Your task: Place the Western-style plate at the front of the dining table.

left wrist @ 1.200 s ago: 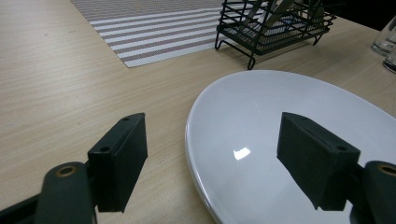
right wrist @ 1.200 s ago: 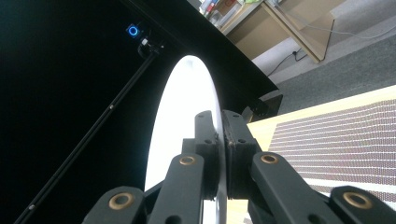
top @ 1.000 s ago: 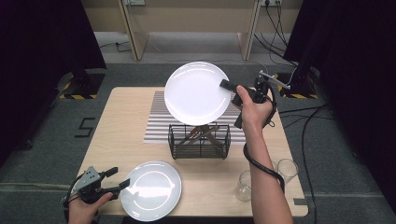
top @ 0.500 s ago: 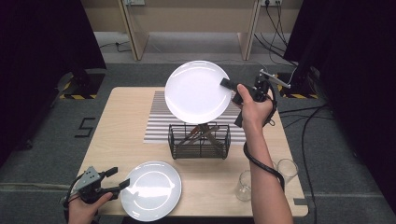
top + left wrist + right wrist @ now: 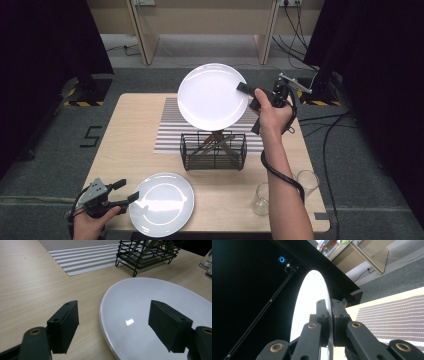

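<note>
Two white plates are in hand at this table, one per gripper. Left gripper (image 5: 131, 191) sits at about 7 o'clock on the table (image 5: 125, 145), low over the near edge, held level by the person's left hand (image 5: 87, 222). Its jaws stand apart, one on each side of the rim of the lower plate (image 5: 162, 204); the left gripper view shows one pad over bare wood and the other over the plate's white surface, neither pressing on it. That plate lies flat on the wood at roughly 6 o'clock, just beside the near edge.

Striped mat (image 5: 167, 132) covers the middle of the table. Black wire basket (image 5: 214, 151) stands on the mat's near edge at centre, with utensils leaning inside it.

Raised plate (image 5: 212, 95) hangs in the air above the basket, tilted up on edge with its face towards the high camera. Right gripper (image 5: 244, 88) is clamped on its rim at the plate's 3 o'clock; the right gripper view shows both pads pinching the thin rim between them. Right hand (image 5: 272, 107) holds this gripper at about 2 o'clock over the table.

Two clear glasses (image 5: 261, 198) stand near each other at 4 o'clock, close to the near right corner.
</note>
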`<state>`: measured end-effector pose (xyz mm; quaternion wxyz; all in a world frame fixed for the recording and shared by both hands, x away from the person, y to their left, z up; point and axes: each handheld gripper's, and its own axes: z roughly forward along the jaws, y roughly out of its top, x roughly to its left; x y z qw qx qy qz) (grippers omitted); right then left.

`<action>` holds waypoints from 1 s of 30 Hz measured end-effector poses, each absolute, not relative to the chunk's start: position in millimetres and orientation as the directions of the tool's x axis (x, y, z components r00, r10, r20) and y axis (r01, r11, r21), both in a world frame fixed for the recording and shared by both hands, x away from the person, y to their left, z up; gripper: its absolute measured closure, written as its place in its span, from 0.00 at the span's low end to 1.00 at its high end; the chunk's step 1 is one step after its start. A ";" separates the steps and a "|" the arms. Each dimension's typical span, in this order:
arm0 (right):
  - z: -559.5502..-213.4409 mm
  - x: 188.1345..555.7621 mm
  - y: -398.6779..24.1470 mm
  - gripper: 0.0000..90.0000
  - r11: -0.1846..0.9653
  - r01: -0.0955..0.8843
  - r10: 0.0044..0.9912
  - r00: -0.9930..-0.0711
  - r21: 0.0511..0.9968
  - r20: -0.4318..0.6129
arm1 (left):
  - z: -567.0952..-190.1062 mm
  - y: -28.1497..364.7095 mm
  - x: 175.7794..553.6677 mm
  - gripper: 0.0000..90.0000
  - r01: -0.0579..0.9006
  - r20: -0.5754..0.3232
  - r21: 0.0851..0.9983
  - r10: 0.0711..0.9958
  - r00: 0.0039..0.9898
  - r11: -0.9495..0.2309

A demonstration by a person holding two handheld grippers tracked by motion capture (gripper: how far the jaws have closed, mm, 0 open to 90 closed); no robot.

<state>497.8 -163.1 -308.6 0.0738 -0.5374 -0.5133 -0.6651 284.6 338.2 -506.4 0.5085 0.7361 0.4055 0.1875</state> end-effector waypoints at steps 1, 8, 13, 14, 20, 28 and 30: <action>-308.6 498.2 -163.1 0.96 -0.463 0.649 0.454 -0.411 0.604 0.791 | -506.4 338.3 284.6 0.27 0.407 -0.136 0.900 0.788 0.601 -0.155; -309.4 500.5 -161.6 0.96 -0.462 0.653 0.453 -0.408 0.600 0.793 | -506.4 338.6 284.6 0.27 0.407 -0.135 0.900 0.787 0.602 -0.157; -310.0 502.4 -160.9 0.96 -0.465 0.652 0.454 -0.405 0.599 0.793 | -506.4 338.9 284.6 0.27 0.407 -0.135 0.900 0.788 0.601 -0.157; -310.0 502.7 -160.8 0.96 -0.466 0.653 0.453 -0.404 0.597 0.795 | -506.4 338.9 284.5 0.27 0.407 -0.135 0.900 0.788 0.601 -0.156; -310.0 504.0 -161.1 0.96 -0.469 0.652 0.452 -0.404 0.597 0.796 | -506.5 339.0 284.7 0.27 0.407 -0.134 0.900 0.788 0.601 -0.157; -309.7 505.7 -161.4 0.96 -0.472 0.650 0.453 -0.401 0.596 0.796 | -506.5 338.9 284.6 0.27 0.406 -0.135 0.900 0.788 0.601 -0.156; -309.6 505.9 -161.3 0.96 -0.472 0.650 0.453 -0.400 0.595 0.797 | -506.5 338.9 284.6 0.27 0.407 -0.136 0.900 0.788 0.601 -0.155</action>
